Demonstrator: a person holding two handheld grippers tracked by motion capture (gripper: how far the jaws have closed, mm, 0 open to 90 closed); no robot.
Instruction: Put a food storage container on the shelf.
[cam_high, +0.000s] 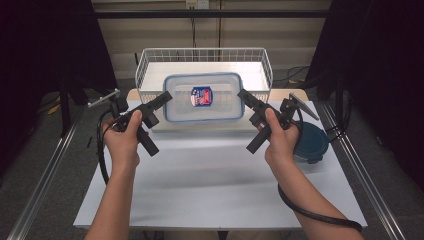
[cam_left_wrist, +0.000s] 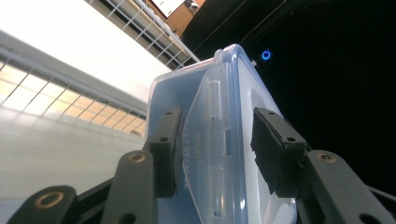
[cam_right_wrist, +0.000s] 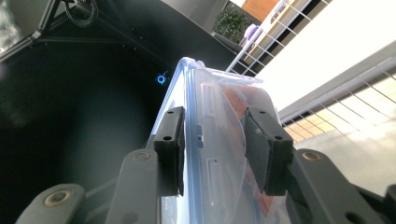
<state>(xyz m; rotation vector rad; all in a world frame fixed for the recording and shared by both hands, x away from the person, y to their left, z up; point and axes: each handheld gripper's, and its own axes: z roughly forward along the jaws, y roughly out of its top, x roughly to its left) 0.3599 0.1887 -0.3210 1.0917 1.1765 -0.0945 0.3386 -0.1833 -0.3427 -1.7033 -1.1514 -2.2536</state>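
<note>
- Left tool (cam_high: 165, 97) clamps the left end of the clear lidded container (cam_high: 204, 96); in the left gripper view its pads (cam_left_wrist: 164, 151) press both sides of the side latch flap.
- Right tool (cam_high: 243, 95) clamps the right end of the container; pads (cam_right_wrist: 170, 149) squeeze that end's flap.
- Container sits between the 2 tools, in front of the white wire basket (cam_high: 150, 60), above the white surface (cam_high: 200, 175).
- Small red-blue packet (cam_high: 200, 96) visible inside container.
- Dark round lid (cam_high: 312, 142) lies on surface, near the right hand (cam_high: 280, 140).
</note>
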